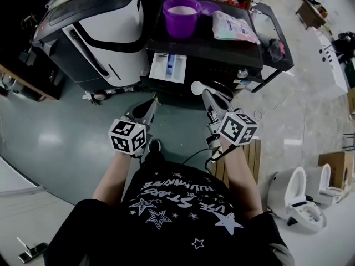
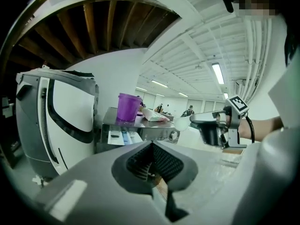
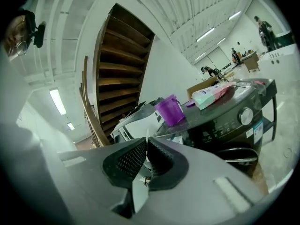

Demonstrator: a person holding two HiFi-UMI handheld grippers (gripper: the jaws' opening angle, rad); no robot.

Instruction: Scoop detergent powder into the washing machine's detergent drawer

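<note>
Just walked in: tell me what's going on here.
A person stands before the washing machine with a gripper in each hand. The right gripper is shut on a white scoop, held short of the pulled-out detergent drawer. The left gripper is shut and empty. The purple tub of powder sits on top.

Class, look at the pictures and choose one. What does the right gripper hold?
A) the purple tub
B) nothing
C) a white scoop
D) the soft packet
C: the right gripper has its jaws shut on the thin handle of the white scoop, whose bowl sticks out ahead toward the open drawer of the washing machine.
</note>
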